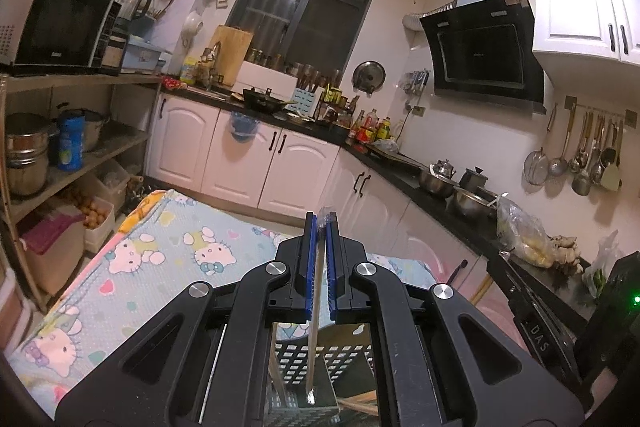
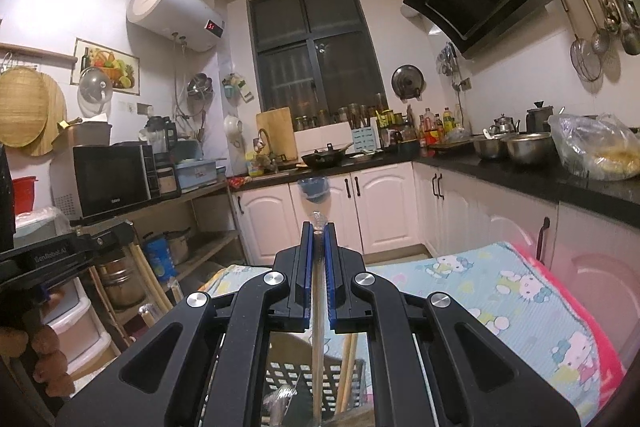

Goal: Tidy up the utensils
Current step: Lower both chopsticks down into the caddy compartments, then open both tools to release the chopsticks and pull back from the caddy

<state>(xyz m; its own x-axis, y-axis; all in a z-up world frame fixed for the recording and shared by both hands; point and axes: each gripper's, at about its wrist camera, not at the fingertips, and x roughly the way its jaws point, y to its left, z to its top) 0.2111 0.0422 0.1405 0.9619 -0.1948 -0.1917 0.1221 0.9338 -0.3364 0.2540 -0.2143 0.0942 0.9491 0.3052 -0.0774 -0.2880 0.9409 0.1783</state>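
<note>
2 grippers are in use, each with its blue pads pressed together on 1 slender plastic-wrapped utensil. The left gripper (image 1: pixel 322 227) pinches a wrapped stick (image 1: pixel 316 291), probably a chopstick, whose lower end hangs directly below the pads inside a black perforated basket (image 1: pixel 320 355). The right gripper (image 2: pixel 319 233) pinches a similar wrapped utensil (image 2: pixel 318 311) above the same kind of basket (image 2: pixel 288 371), where wooden chopsticks (image 2: pixel 347 375) already stand just right of it. Holding each piece near upright suits lowering it in. Basket walls crowd both tips; the cartoon-print cloth (image 1: pixel 132 267) ahead lies open.
</note>
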